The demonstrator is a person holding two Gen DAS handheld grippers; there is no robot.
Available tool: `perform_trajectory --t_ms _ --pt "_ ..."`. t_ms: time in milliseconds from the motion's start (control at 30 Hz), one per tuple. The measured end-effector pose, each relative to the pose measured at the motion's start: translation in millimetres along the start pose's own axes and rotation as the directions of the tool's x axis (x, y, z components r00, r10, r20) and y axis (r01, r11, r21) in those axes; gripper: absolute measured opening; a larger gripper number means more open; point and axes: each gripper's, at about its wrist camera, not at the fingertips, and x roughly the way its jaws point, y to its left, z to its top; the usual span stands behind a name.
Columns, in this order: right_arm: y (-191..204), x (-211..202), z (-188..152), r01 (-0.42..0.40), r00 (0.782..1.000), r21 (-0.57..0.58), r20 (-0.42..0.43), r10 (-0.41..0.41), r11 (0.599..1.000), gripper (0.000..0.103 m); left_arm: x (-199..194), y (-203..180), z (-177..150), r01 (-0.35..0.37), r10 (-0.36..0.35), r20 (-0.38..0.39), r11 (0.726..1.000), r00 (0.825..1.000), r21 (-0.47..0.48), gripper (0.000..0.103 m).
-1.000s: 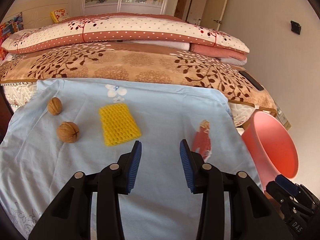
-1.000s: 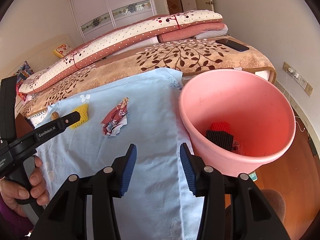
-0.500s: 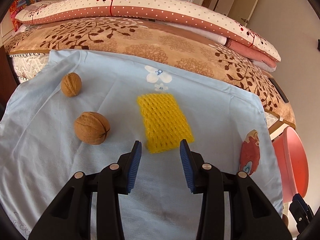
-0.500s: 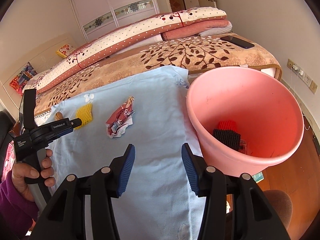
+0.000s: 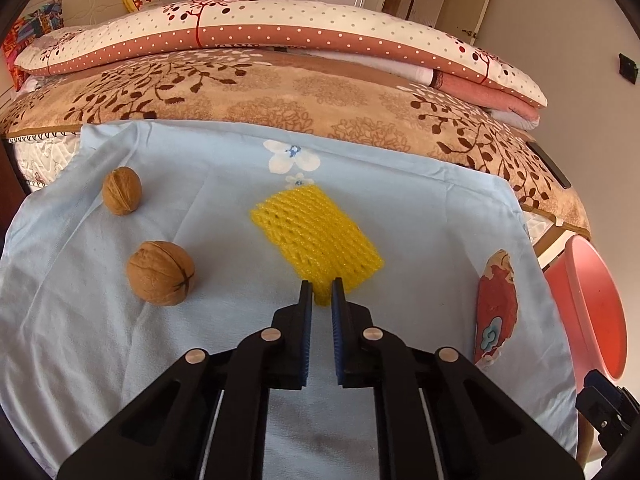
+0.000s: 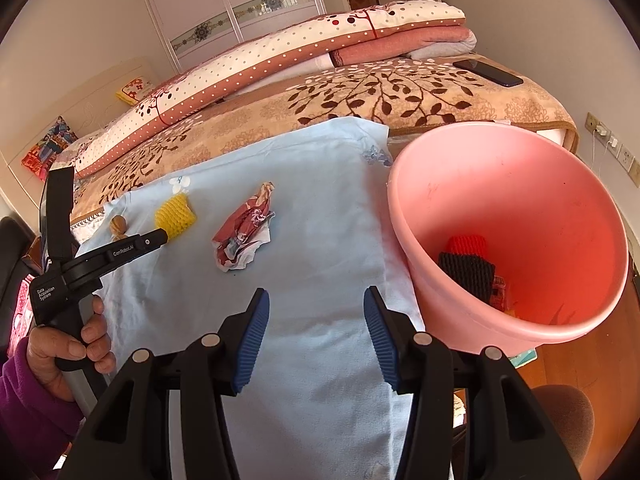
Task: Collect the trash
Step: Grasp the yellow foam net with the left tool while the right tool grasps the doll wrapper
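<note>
Bedroom scene, with a pale blue cotton sheet point(image 5: 400, 208) spread over a bed. On the sheet lies a flat yellow foam-mesh fruit sleeve point(image 5: 316, 236), oblong, its long axis running away from the left gripper point(image 5: 319, 296) and slanting up to the left in the left wrist view. The sleeve's near corner sits between the left jaws, which are closing on it; the blue pads look to be touching or almost touching the foam, with only a narrow gap left.

Two brown walnuts point(image 5: 160, 272) rest on the sheet to the left of the sleeve, well apart from it. A crumpled red printed wrapper point(image 6: 244, 236) lies to the sleeve's right, between the sleeve and a pink plastic bucket point(image 6: 480, 168) that stands just beside the bed edge. The left gripper is the nearer one to the sleeve; the right gripper point(image 6: 316, 320) hovers over bare sheet near the bucket, its jaws about half open and holding nothing.

A hand point(image 6: 68, 344) in a purple sleeve holds the left gripper's handle. Inside the bucket, black and red mesh pieces show; other items beneath them are too small to make out. How deep the foam sits between the left pads is hidden.
</note>
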Motion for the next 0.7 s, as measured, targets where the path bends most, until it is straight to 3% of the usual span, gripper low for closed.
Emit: perform_trajectory --t_ms 167,467,700 --pt "11 6 5 -0.02 1.0 -0.023 -0.011 0.019 1.0 0.049 -18 1 -1 0.049 -0.049 0.027 0.999 0.998 0.014 0.008" --pt "35 28 26 -0.127 0.991 0.006 -0.034 0.128 0.992 0.054 -51 9 -17 0.104 -0.105 0.048 0.994 0.993 0.025 0.008" --pt "63 56 41 -0.099 0.994 -0.006 -0.04 0.099 0.995 0.055 -65 25 -27 0.111 -0.111 0.057 0.994 0.992 0.013 0.008"
